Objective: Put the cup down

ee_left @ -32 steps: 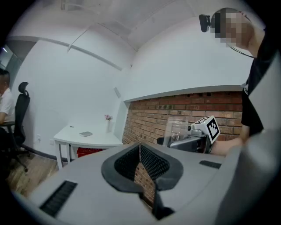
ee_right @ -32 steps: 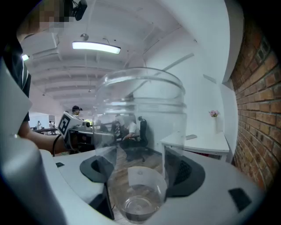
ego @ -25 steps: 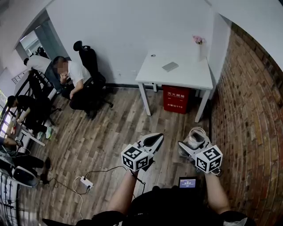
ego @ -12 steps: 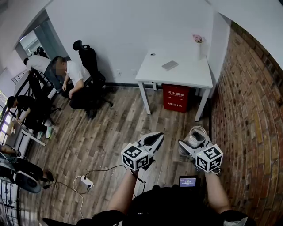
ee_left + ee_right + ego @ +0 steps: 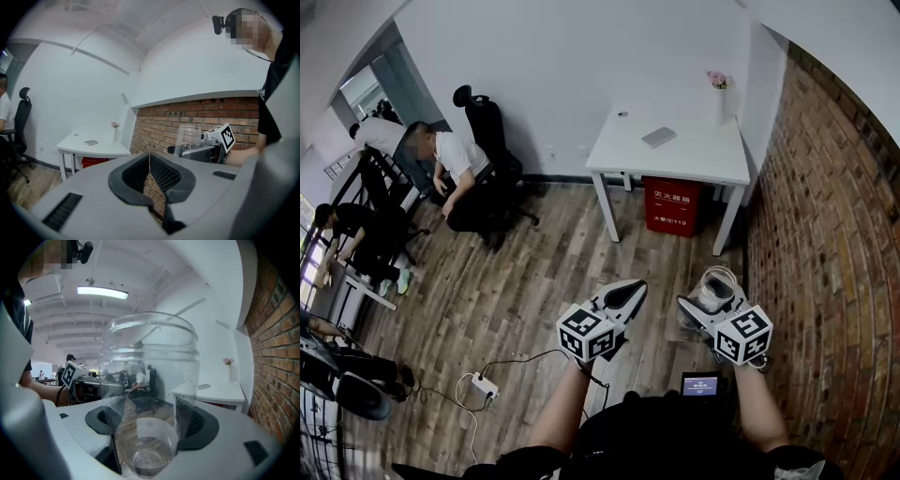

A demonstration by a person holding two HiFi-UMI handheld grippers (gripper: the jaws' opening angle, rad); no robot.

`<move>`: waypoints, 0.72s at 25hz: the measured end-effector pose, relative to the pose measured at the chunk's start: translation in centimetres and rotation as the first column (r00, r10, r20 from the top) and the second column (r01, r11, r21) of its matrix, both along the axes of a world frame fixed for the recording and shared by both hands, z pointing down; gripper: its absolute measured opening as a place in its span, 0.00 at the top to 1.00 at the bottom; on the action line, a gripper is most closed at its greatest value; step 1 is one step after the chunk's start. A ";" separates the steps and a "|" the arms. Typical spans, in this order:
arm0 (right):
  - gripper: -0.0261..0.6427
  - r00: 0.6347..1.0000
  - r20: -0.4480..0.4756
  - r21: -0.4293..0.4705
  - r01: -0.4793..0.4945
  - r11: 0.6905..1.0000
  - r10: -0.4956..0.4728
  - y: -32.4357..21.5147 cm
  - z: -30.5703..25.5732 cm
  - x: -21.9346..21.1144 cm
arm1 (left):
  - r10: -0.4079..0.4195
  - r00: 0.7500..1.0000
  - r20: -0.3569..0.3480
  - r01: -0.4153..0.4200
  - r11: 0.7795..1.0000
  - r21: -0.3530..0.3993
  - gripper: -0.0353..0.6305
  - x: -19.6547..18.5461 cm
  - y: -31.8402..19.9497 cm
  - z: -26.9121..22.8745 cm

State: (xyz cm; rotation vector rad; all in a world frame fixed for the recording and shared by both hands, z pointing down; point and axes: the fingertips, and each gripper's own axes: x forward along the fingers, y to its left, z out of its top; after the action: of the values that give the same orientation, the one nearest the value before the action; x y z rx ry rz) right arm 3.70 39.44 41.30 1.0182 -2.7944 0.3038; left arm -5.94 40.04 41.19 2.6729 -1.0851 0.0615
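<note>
A clear plastic cup (image 5: 149,390) stands upright between the jaws of my right gripper (image 5: 150,423), which is shut on it; the black pads press its sides. From the head view the cup (image 5: 713,287) shows over the wooden floor, held by the right gripper (image 5: 710,302) at waist height. In the left gripper view the cup (image 5: 188,136) appears to the right. My left gripper (image 5: 623,298) is shut with nothing in it, its black pads (image 5: 161,177) meeting at the tips. The white table (image 5: 619,155) stands ahead by the wall.
A grey flat object (image 5: 658,138) and a vase of pink flowers (image 5: 718,94) are on the table, a red box (image 5: 673,208) beneath it. A brick wall (image 5: 825,262) runs along the right. People and a black office chair (image 5: 492,131) are at the left; a power strip (image 5: 484,386) lies on the floor.
The cup in the right gripper has lifted and tipped slightly more upright. The people at the left have shifted a little. Both grippers stay almost where they were.
</note>
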 end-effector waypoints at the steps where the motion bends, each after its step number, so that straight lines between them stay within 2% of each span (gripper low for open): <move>1: 0.43 1.000 0.001 -0.002 0.001 1.000 -0.001 0.1 0.0 0.1 | -0.002 1.000 -0.001 0.002 1.000 -0.001 0.94 0.0 -0.1 0.0; 11: 0.43 1.000 0.013 -0.028 -0.019 0.999 0.020 -0.9 1.0 3.2 | 0.003 1.000 0.000 -0.003 1.000 -0.024 0.94 2.6 -1.4 0.8; 18: 0.43 1.000 0.011 -0.033 -0.019 0.999 0.020 -2.7 1.9 6.0 | -0.002 1.000 -0.001 0.002 1.000 -0.007 0.94 4.9 -3.3 0.5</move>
State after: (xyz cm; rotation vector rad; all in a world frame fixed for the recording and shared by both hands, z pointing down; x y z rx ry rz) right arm 9.70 36.76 43.22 1.0399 -2.7813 0.3581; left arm -1.01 36.72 41.71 2.6649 -1.0857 0.0638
